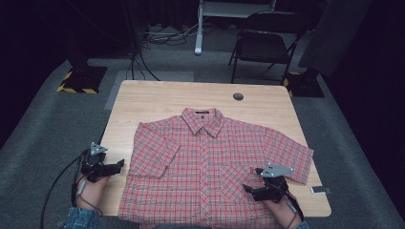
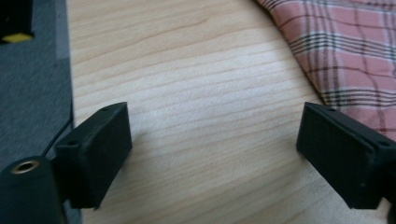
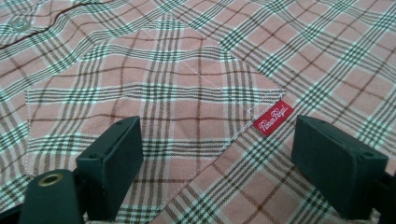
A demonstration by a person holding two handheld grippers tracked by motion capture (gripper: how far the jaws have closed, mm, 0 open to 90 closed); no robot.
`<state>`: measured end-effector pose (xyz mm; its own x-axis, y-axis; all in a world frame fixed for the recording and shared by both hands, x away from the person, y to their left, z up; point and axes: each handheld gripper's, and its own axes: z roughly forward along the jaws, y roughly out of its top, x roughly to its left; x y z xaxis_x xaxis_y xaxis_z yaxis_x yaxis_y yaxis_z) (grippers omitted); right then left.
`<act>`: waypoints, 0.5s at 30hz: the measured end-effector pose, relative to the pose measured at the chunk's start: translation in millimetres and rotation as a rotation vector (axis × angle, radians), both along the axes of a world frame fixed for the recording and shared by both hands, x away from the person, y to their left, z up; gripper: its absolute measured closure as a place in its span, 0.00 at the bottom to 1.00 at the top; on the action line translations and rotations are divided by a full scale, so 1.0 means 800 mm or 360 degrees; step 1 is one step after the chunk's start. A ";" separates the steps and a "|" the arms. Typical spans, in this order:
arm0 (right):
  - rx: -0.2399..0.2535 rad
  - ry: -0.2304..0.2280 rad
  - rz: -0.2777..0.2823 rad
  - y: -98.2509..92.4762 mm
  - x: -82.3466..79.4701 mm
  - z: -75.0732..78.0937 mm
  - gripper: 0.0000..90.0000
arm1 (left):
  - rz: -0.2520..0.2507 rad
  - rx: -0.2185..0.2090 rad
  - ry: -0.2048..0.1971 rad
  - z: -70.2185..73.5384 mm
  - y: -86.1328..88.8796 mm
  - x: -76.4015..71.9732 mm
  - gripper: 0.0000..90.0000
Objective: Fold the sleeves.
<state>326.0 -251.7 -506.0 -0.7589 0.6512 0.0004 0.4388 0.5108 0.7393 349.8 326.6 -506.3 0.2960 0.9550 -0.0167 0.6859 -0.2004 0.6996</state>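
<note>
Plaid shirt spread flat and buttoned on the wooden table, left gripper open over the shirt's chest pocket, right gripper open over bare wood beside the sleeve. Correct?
The grippers are swapped. The right gripper hangs open over the chest pocket of the plaid shirt, as the right gripper view shows. The left gripper is open over the bare wooden table beside the sleeve, per the left gripper view.

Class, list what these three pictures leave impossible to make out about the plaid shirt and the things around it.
- Shirt hem: high view, cut off by the bottom edge.
- Small grey object at the table edge: high view, too small to identify.
- Red pocket label: right gripper view, script too small to read surely.
</note>
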 end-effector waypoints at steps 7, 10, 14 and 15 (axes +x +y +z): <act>-0.0002 -0.0001 0.0001 0.000 0.000 0.000 0.19 | -0.0012 0.0006 0.0011 0.000 0.000 0.001 0.07; 0.0000 0.0001 0.0001 0.000 0.000 0.000 0.19 | -0.0012 0.0005 0.0010 0.000 0.000 0.001 0.07; 0.0000 0.0000 0.0001 0.000 0.000 0.000 0.19 | 0.0011 0.0006 0.0005 -0.001 -0.002 -0.001 0.07; 0.0000 0.0000 0.0001 0.000 0.000 0.000 0.19 | 0.0013 0.0006 0.0006 -0.001 -0.002 -0.001 0.07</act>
<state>326.0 -251.8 -506.0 -0.7593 0.6508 0.0004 0.4386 0.5112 0.7391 348.8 325.2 -506.8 0.2881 0.9575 -0.0144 0.6902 -0.1972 0.6962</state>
